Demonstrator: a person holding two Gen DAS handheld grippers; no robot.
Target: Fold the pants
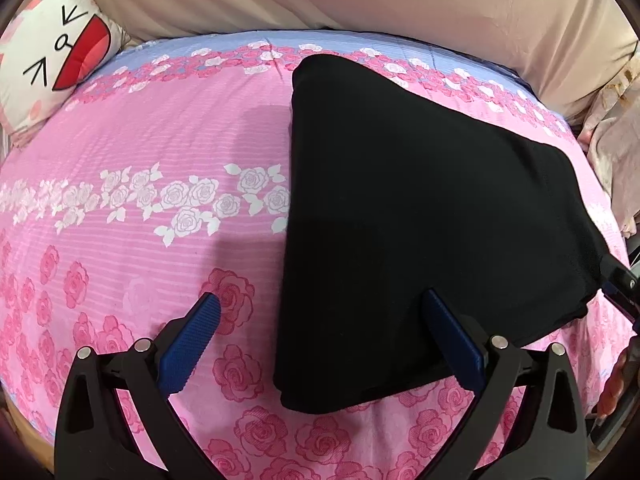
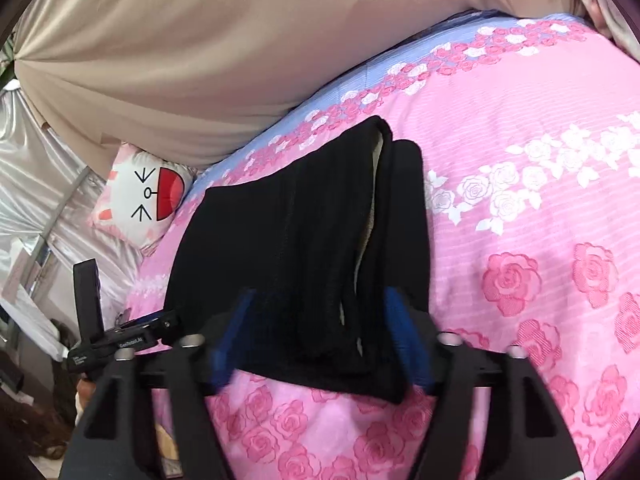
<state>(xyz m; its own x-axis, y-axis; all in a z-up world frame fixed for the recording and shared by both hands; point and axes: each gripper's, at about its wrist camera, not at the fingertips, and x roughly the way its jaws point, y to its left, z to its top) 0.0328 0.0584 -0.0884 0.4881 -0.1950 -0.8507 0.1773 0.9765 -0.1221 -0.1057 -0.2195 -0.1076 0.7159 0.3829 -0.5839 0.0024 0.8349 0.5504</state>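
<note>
Bedspread [image 1: 140, 152]; pants' [image 1: 400, 200] folds perhaps blurred.

pink rose-print bed [image 1: 140, 140] carries folded black pants [image 1: 400, 200] and a cartoon pillow [image 1: 52, 64].

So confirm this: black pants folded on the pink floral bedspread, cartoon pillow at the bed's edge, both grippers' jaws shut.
Wrong on the jaws. Both stand open: the left gripper in the left wrist view, the right gripper in the right wrist view. The rest holds: black pants folded on the pink floral bedspread, cartoon pillow at the bed's edge.
</note>
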